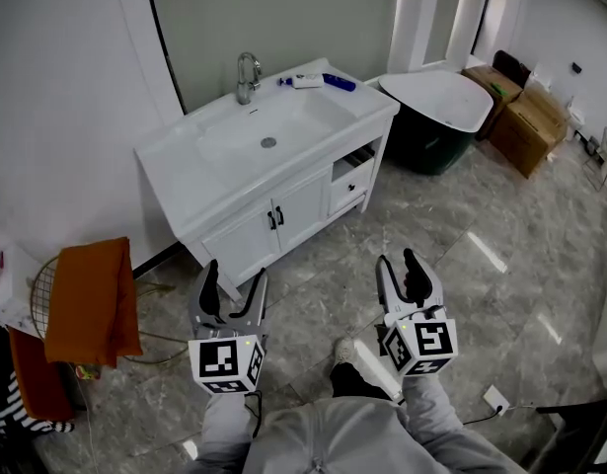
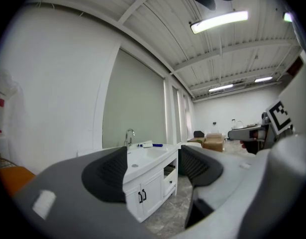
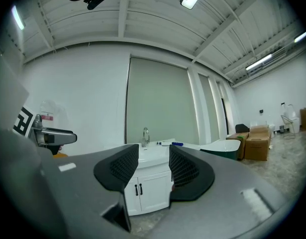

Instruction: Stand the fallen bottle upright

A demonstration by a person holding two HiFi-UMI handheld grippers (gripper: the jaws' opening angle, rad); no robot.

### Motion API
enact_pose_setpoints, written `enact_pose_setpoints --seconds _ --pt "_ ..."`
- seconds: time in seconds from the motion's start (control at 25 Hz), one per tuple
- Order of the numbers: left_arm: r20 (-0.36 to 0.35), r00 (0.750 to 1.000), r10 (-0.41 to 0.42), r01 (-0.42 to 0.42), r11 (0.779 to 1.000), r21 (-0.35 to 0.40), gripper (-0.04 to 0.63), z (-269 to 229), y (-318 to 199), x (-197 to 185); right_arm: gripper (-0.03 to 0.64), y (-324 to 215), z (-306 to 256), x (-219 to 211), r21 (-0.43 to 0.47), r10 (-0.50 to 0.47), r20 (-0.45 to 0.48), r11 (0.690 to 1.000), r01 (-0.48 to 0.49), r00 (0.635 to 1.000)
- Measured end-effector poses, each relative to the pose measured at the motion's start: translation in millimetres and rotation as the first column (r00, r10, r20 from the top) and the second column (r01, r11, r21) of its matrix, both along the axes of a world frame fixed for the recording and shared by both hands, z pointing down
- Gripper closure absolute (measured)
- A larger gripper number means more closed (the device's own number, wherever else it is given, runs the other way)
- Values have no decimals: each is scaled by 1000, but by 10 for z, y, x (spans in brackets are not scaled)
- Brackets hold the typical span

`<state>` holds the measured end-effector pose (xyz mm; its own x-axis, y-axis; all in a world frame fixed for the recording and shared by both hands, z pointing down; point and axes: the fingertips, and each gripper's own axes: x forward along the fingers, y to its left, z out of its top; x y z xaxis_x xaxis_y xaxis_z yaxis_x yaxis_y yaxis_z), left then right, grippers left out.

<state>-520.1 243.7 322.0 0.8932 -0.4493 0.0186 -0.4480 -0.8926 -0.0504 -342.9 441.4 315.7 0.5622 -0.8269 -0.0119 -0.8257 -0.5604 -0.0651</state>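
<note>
Grey sleeves [image 1: 313,433] at the near edge of the head view carry the two tools out over a grey marbled tile floor [image 1: 461,255], with one shoe [image 1: 344,352] showing between them. The left gripper [image 1: 236,273] is released: in its own view the two black pads stand wide apart with nothing between them, only the cabinet beyond. The right gripper [image 1: 397,260] is also unclenched and empty, with a narrower gap than the left. Both point level toward the cabinet and are well apart from it.

To the left, near the wall, an orange towel [image 1: 91,299] hangs over a wire rack [image 1: 44,294].

Farther on stands a white vanity cabinet [image 1: 283,210] with two doors and black handles. Its worktop [image 1: 180,171] holds a basin [image 1: 268,131] in the middle and a chrome faucet [image 1: 246,75] at the back edge. The fallen bottle [image 1: 308,81], white with a blue end, lies on its side at the back right corner of the worktop, just right of the faucet.

Beyond the worktop's right edge sits a dark green tub [image 1: 436,117] with a white rim, and past it, cardboard boxes [image 1: 525,126].
</note>
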Motion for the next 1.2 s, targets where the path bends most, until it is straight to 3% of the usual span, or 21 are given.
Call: enact_pose_setpoints --seconds 0.56,1.2 --pt "24 998 -54 53 998 16 222 -34 -597 1810 442 -721 50 1849 -8 -78 10 997 78 997" --pt "39 999 -2 2 1000 14 222 106 -1232 3241 442 -1212 247 3135 -16 -29 37 999 29 999"
